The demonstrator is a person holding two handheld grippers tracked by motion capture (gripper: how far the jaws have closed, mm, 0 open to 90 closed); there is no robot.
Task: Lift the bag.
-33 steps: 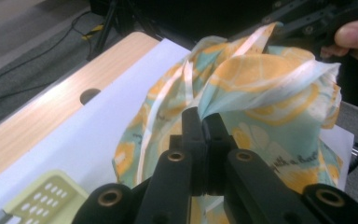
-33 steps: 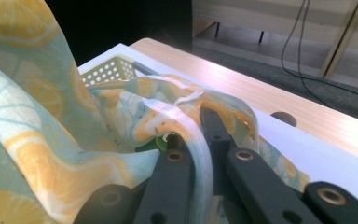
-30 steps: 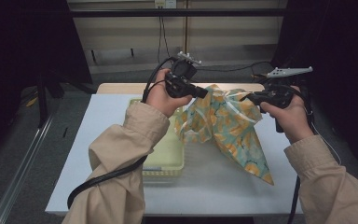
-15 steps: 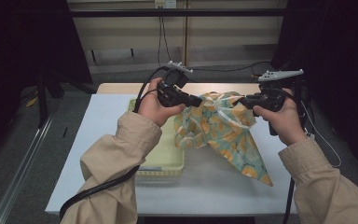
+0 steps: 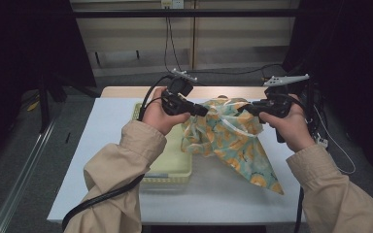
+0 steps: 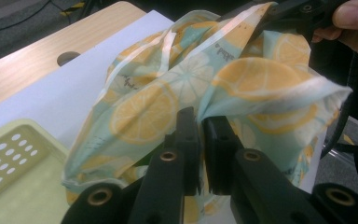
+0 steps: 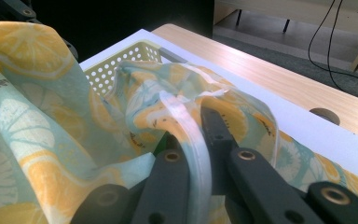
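A thin cloth (image 5: 228, 141) printed with lemon slices hangs between both grippers above the white table (image 5: 97, 160), its long tail lying toward the front right. My left gripper (image 5: 205, 110) grips a fold of the cloth (image 6: 168, 102). Its jaws (image 6: 200, 126) have just been opening slightly, a narrow slit shows between them, and the fold is still caught there. My right gripper (image 5: 247, 108) is shut on the white-trimmed edge of the cloth (image 7: 37, 116), and the trim runs down between its fingertips (image 7: 193, 121). The right gripper (image 6: 284, 11) also appears at the top of the left gripper view, holding the trim.
A pale green perforated basket (image 5: 175, 170) stands on the table under the left forearm, its rim beside the hanging cloth. The wooden table edge with a round hole (image 7: 324, 114) lies beyond the white surface. Cables (image 5: 167, 43) run along the floor behind.
The left hand has sunk a little with the cloth, and the cloth's bunched top now sits lower, nearer the basket. The right hand has barely moved.
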